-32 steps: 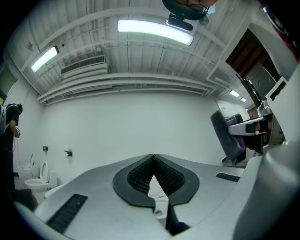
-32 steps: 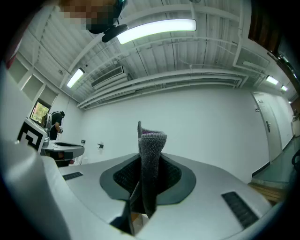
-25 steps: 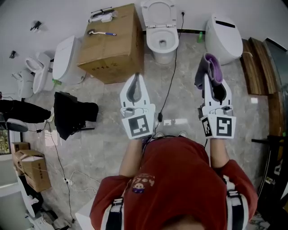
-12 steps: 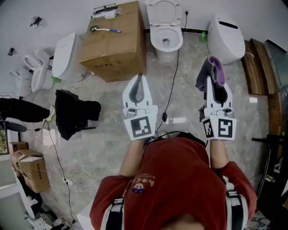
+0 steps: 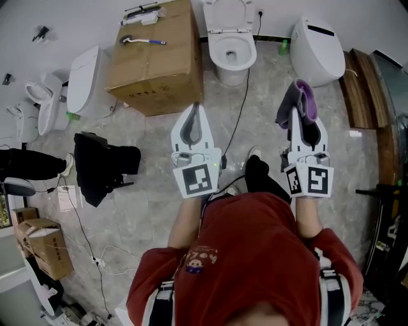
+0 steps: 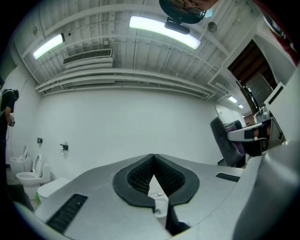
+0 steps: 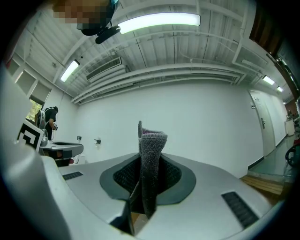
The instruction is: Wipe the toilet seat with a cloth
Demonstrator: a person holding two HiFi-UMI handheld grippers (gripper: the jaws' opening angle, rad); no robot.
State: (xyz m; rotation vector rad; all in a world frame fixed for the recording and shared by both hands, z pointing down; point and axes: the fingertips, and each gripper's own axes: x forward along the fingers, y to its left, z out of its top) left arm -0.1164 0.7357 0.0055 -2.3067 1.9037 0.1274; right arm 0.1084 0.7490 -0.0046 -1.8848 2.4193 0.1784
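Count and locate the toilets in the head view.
4: an open toilet top centre, a lidded toilet top right, a closed toilet left of the cardboard box, a fourth toilet far left. Others may be hidden.

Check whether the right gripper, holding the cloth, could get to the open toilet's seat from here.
Probably yes, once the person steps closer. The right gripper is shut on the cloth; only bare floor and a thin cable lie between it and the toilet seat, whose lid is up.
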